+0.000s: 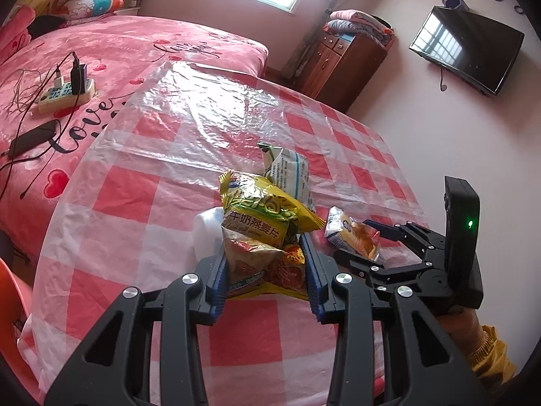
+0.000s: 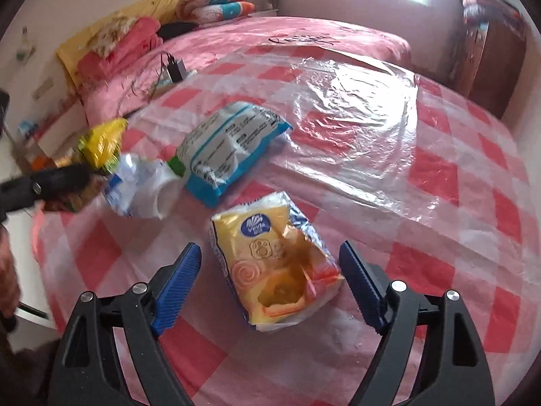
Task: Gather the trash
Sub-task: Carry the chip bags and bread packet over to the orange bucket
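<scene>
My left gripper [image 1: 265, 260] is shut on a bunch of snack wrappers: a yellow-green oat packet [image 1: 267, 209] over an orange packet [image 1: 263, 264]. It holds them above the checked table [image 1: 135, 203]. In the right wrist view the same gripper [image 2: 64, 177] holds that bunch [image 2: 103, 142] at the far left, blurred. My right gripper [image 2: 270, 264] is open, its fingers either side of a torn yellow wrapper [image 2: 274, 264] lying on the table [image 2: 439, 237]; this wrapper also shows in the left wrist view [image 1: 351, 233]. A blue-white packet [image 2: 230, 145] lies further back, also in the left wrist view [image 1: 290, 172].
A crumpled white wrapper [image 2: 145, 186] lies beside the blue-white packet. A pink bed [image 1: 101, 50] with a power strip [image 1: 64, 93] and phone [image 1: 33, 138] stands beyond the table. A wooden cabinet [image 1: 338, 57] and a wall TV [image 1: 466, 49] are at the back right.
</scene>
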Action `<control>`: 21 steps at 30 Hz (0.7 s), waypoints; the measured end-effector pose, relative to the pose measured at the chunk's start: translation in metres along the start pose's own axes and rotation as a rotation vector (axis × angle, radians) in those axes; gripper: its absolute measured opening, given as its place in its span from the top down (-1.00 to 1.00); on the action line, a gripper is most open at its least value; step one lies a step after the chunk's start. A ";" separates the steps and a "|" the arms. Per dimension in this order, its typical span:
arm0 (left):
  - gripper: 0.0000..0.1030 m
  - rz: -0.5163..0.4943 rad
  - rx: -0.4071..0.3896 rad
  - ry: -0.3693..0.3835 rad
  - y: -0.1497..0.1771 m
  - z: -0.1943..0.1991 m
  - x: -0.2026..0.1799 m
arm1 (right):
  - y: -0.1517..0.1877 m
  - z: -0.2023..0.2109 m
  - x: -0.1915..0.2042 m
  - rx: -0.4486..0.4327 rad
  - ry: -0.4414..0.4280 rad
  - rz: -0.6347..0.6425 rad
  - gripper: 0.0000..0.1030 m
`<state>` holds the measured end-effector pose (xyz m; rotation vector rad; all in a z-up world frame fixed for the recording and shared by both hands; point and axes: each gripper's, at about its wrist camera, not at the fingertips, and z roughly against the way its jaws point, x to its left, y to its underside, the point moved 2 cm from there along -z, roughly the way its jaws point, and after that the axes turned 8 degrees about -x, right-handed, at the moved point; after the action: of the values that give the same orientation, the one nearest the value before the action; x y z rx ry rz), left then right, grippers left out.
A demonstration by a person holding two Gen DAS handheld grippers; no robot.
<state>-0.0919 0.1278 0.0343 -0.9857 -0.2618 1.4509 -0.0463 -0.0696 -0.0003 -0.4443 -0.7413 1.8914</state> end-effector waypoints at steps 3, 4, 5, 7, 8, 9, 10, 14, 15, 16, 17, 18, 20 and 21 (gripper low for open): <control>0.22 0.008 0.001 0.004 0.003 0.003 0.006 | 0.003 0.003 -0.001 -0.007 0.035 -0.006 -0.28; 0.22 0.009 0.001 0.004 0.003 0.004 0.007 | 0.003 0.004 -0.003 -0.008 0.039 -0.019 -0.24; 0.22 0.011 0.000 0.005 0.004 0.005 0.009 | 0.004 0.005 -0.004 -0.008 0.043 -0.027 -0.21; 0.22 0.015 -0.002 0.007 0.006 0.008 0.013 | 0.005 0.006 -0.005 -0.010 0.051 -0.036 -0.11; 0.22 0.017 -0.001 0.006 0.007 0.010 0.016 | 0.004 0.007 -0.004 -0.011 0.054 -0.041 -0.08; 0.22 0.018 -0.001 0.005 0.008 0.011 0.017 | 0.005 0.008 -0.003 -0.013 0.059 -0.044 -0.03; 0.22 0.022 -0.001 0.004 0.009 0.012 0.019 | 0.005 0.009 -0.001 -0.013 0.065 -0.043 0.01; 0.22 0.033 -0.004 0.002 0.013 0.016 0.027 | 0.005 0.017 0.001 -0.022 0.078 -0.075 0.16; 0.22 0.034 -0.005 0.000 0.014 0.018 0.029 | 0.004 0.018 0.001 -0.024 0.076 -0.086 0.24; 0.22 0.036 -0.007 -0.002 0.014 0.019 0.031 | 0.003 0.021 0.001 -0.027 0.076 -0.100 0.32; 0.22 0.040 -0.009 -0.004 0.015 0.021 0.033 | 0.003 0.023 0.001 -0.028 0.076 -0.110 0.33; 0.22 0.044 -0.012 -0.004 0.015 0.022 0.036 | 0.003 0.023 0.001 -0.028 0.076 -0.115 0.35; 0.22 0.050 -0.018 -0.006 0.016 0.026 0.040 | 0.004 0.026 0.003 -0.032 0.083 -0.123 0.37; 0.22 0.052 -0.020 -0.008 0.017 0.028 0.041 | 0.004 0.029 0.004 -0.039 0.087 -0.126 0.39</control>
<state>-0.1155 0.1733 0.0229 -1.0100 -0.2582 1.5024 -0.0678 -0.0758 0.0182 -0.4906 -0.7327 1.7315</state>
